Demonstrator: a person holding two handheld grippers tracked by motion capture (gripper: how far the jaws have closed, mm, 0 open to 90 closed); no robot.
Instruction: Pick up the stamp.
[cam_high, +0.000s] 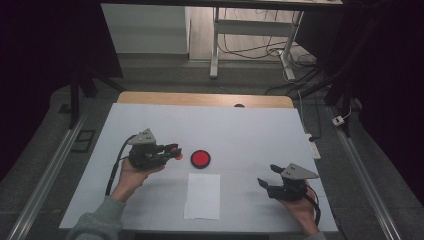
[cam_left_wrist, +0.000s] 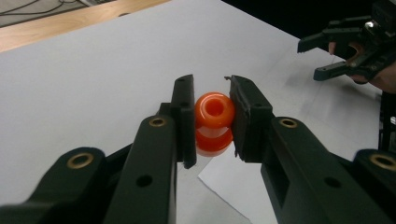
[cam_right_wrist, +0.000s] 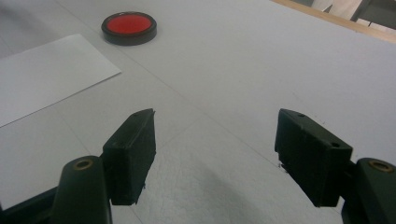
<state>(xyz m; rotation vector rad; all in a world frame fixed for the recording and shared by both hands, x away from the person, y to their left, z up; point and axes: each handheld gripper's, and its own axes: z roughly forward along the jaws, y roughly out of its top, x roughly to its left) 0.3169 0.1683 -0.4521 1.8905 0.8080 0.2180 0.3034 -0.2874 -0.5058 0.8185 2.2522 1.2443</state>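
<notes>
Left gripper (cam_left_wrist: 213, 116) lies level, clamping an orange spool (cam_left_wrist: 214, 122) above the table.

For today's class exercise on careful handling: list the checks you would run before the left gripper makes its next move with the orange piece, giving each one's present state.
1. Left gripper shut on the orange spool-shaped piece: ok.
2. Piece centred between the pads: ok.
3. Right gripper open with nothing between its jaws: ok.
4. Red disc lies apart from the white paper sheet: ok.
5. Piece lifted off the table: cannot tell.
</notes>
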